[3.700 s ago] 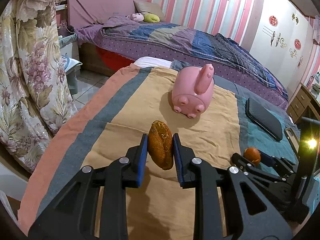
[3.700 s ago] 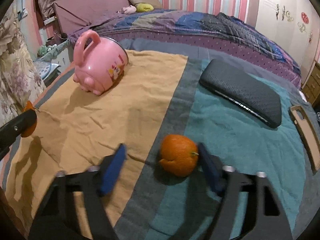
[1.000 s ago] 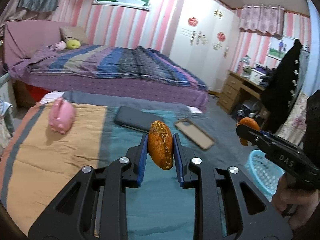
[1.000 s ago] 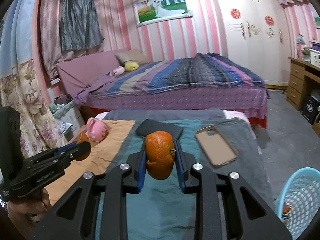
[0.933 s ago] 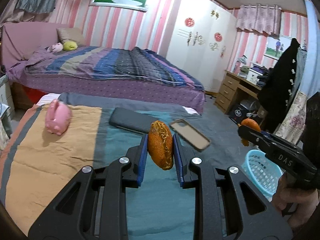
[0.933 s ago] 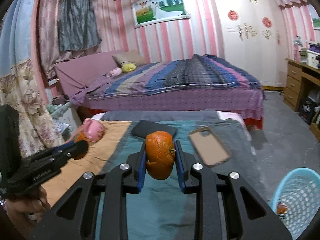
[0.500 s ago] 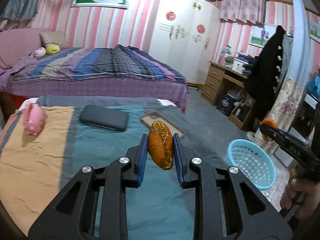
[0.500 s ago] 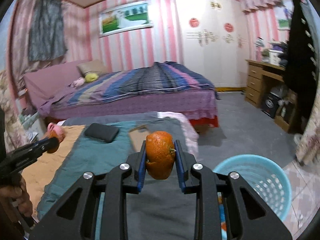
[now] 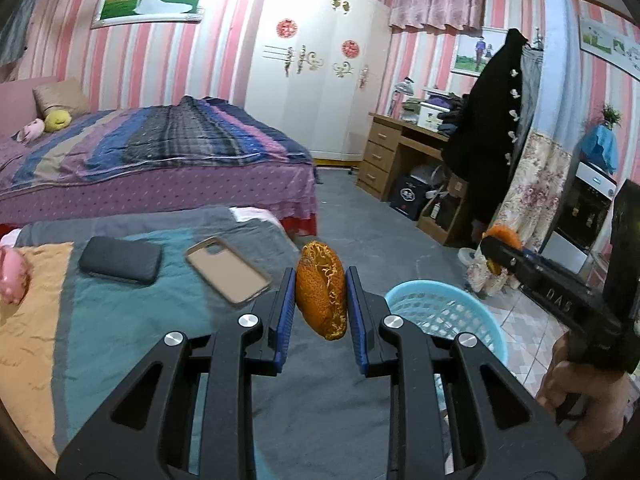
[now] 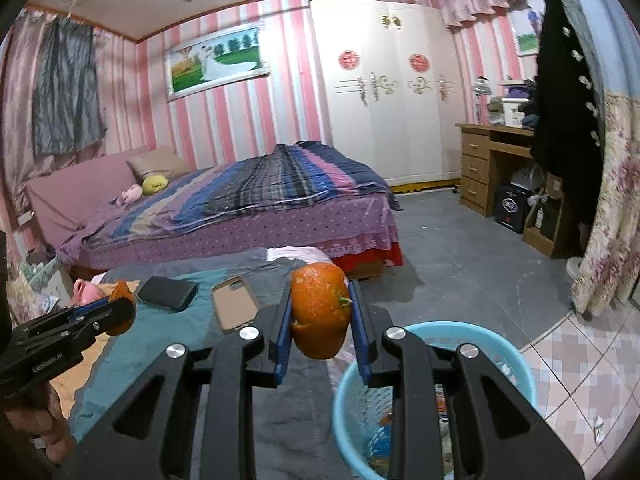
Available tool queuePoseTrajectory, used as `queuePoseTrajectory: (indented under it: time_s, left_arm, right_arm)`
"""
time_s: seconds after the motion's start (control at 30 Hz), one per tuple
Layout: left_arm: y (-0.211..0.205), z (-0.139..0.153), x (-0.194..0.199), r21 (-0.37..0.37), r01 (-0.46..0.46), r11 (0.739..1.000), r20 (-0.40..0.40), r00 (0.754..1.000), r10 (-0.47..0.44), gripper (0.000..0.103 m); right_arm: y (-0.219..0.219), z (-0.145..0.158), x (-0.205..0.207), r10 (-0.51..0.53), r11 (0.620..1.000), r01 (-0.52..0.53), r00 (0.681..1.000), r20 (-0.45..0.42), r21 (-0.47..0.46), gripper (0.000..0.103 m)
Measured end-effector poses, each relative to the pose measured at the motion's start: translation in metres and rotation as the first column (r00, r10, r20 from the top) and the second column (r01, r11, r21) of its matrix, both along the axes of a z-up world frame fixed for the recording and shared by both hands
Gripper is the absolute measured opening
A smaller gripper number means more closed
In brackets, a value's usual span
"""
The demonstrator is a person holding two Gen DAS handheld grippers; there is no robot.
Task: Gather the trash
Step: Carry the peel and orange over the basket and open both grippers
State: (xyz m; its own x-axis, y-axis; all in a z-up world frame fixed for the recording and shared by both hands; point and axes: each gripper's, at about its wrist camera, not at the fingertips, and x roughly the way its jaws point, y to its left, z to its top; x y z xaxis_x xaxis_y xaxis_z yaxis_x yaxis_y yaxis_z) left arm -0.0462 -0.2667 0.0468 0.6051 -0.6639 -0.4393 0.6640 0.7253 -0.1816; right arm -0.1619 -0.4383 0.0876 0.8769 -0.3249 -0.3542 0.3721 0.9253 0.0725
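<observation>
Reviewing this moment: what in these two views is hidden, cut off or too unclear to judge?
- Basket contents: right wrist view, mostly hidden behind the right gripper and its orange peel; only bits show through the mesh.
- Basket base: left wrist view, covered by the left gripper holding its peel piece.
- Pink pig toy: left wrist view, cut by the left edge.

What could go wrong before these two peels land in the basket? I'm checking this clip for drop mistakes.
1. The left tool clamps its orange peel over the bedspread's edge, short of the blue basket; released here, it would likely miss.
2. The right tool holds its peel near the basket's rim, so it could bounce out.
3. Both tools converge on one basket and may bump.
</observation>
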Motion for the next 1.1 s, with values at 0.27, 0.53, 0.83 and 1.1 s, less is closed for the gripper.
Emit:
queuePoseTrajectory:
  time_s: [0.27,0.53,0.83,1.1]
  left_arm:
    - [-0.052,0.006,-0.008,0.001,0.089,0.996,-0.011,0.996,-0.089,0.024]
    - [-0.099,-0.007,-0.01,-0.006,0.165,0.986,-0.062,0.984,-0.165,0.024]
    - [-0.12,-0.018,-0.005,0.023,0.178,0.984,-0.078,0.981,-0.176,0.024]
    - [-0.13,-0.023,-0.007,0.038,0.198,0.979,-0.093,0.977,-0.194,0.025]
  right_arm:
    - [-0.02,0.008,-0.015,-0.092,0.995,0.091,0.996,-0.014,-0.033,0.027]
    - [-0.051,0.005,-0.028,-0.161,0.987,0.162,0.987,-0.014,0.016,0.028]
    - [-0.078,-0.003,-0.038,-0.166,0.983,0.167,0.986,-0.014,0.074,0.029]
    - [-0.079,-0.003,-0.043,-0.269,0.96,0.265,0.962,0.038,0.092,0.073]
